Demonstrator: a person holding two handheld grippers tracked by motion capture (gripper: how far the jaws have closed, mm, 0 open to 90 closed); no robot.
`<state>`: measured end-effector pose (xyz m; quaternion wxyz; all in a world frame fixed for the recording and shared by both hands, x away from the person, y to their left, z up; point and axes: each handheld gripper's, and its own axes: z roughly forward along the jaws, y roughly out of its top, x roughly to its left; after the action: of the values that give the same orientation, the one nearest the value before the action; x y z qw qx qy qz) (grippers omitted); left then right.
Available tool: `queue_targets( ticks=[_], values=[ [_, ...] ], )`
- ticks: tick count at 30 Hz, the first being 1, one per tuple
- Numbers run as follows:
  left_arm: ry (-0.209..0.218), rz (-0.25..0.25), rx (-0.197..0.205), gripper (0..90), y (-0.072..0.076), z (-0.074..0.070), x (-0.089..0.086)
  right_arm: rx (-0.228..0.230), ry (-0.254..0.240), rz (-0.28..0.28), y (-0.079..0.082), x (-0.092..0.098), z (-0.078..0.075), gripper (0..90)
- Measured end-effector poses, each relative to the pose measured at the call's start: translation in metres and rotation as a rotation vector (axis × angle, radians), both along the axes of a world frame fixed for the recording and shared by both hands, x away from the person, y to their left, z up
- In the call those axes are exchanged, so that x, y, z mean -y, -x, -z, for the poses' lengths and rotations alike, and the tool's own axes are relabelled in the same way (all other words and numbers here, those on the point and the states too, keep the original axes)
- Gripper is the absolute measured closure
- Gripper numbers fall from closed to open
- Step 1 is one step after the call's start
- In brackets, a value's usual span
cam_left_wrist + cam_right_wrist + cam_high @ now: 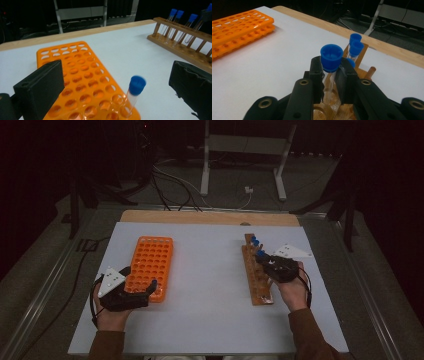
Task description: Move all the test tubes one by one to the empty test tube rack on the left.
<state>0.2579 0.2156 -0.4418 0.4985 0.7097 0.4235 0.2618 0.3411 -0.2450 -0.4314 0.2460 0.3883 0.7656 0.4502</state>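
An orange tube rack (149,262) (82,75) lies at the left of the white table. One clear tube with a blue cap (137,86) stands in a hole at its near corner. My left gripper (140,281) (116,75) is open wide around that corner, and its pads are clear of the tube. At the right, a wooden rack (256,280) (364,72) holds three more blue-capped tubes (355,46) (183,27). My right gripper (265,260) (331,72) is shut on a blue-capped tube (331,58) just below the cap, with the tube's lower end still in the wooden rack.
The white table top (210,285) lies between the two racks, with a wooden strip (210,217) along its far edge. Beyond it the dark floor holds cables (170,185) and a white metal stand (245,150).
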Motion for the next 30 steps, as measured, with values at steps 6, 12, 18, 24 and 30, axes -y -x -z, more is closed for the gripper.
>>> queue_targets(
  ticks=[6, 12, 18, 24, 30],
  values=[
    [0.009, 0.035, 0.024, 0.8, -0.001, -0.009, 0.011, 0.007, -0.008, -0.010, 0.001, 0.002, -0.013, 76.8],
    [0.033, 0.088, 0.041, 0.8, -0.003, -0.018, 0.024, 0.034, -0.021, -0.019, 0.006, 0.005, -0.029, 76.8],
    [0.025, 0.121, 0.060, 0.9, -0.004, -0.023, 0.037, 0.048, -0.028, -0.038, 0.009, 0.001, -0.037, 76.8],
    [-0.004, 0.159, 0.071, 0.9, -0.004, -0.024, 0.053, 0.031, -0.034, -0.078, 0.012, -0.012, -0.032, 76.7],
    [-0.017, 0.201, 0.083, 0.9, -0.005, -0.023, 0.069, 0.010, -0.050, -0.130, 0.015, -0.031, -0.029, 76.7]
  ],
)
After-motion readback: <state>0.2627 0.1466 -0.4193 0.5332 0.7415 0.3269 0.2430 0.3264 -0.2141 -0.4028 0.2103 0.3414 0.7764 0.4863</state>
